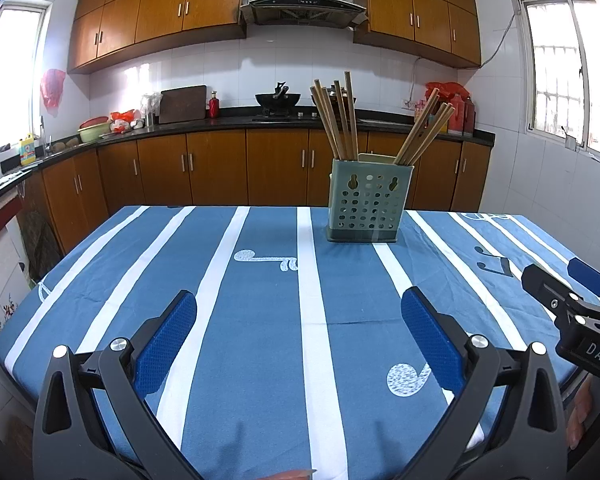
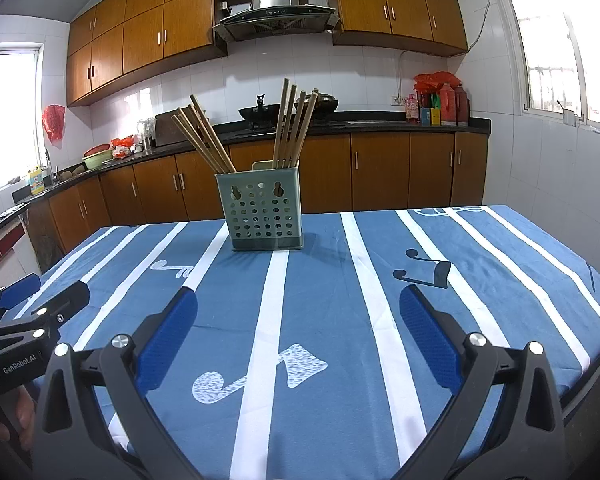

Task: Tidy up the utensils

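Both my claws are wide open with nothing in them, left claw [image 1: 298,320] and right claw [image 2: 298,316] low over the striped table [image 1: 260,320], so neither has a job right now. The green holder [image 1: 370,204] sits right of centre, upper half of the left view. The chopsticks [image 1: 340,120] stand in two bunches leaning apart, so I reckon the sorting is done.

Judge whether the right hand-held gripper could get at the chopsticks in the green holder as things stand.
Probably yes: the right hand-held gripper is open, and only bare tablecloth lies between it and the chopsticks standing in the holder.
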`<state>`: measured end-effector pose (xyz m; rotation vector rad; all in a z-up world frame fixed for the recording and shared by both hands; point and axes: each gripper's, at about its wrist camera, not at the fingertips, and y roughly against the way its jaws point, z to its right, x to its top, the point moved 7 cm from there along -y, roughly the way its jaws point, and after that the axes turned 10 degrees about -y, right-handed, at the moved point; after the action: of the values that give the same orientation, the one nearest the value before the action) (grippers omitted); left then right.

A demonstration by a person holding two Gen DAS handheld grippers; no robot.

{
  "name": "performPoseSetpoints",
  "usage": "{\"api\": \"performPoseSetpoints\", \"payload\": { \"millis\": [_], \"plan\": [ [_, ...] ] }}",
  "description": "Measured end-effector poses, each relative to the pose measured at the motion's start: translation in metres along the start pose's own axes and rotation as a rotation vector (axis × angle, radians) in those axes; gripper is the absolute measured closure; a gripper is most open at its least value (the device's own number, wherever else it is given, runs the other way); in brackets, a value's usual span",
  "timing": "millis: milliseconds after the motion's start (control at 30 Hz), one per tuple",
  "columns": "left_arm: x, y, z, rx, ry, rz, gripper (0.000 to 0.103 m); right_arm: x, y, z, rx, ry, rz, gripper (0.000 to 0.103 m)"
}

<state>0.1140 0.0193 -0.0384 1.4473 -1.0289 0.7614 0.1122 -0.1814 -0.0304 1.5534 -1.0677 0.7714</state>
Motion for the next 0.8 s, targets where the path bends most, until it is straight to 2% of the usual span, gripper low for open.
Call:
{"api": "performPoseSetpoints", "payload": {
  "millis": [800],
  "plan": [
    [0.0000, -0.0001, 0.0000, 0.000, -0.001, -0.001, 0.002, -0.0030, -0.0014, -0.0017, 0.003, -0.001, -0.005, 0.004]
  ]
}}
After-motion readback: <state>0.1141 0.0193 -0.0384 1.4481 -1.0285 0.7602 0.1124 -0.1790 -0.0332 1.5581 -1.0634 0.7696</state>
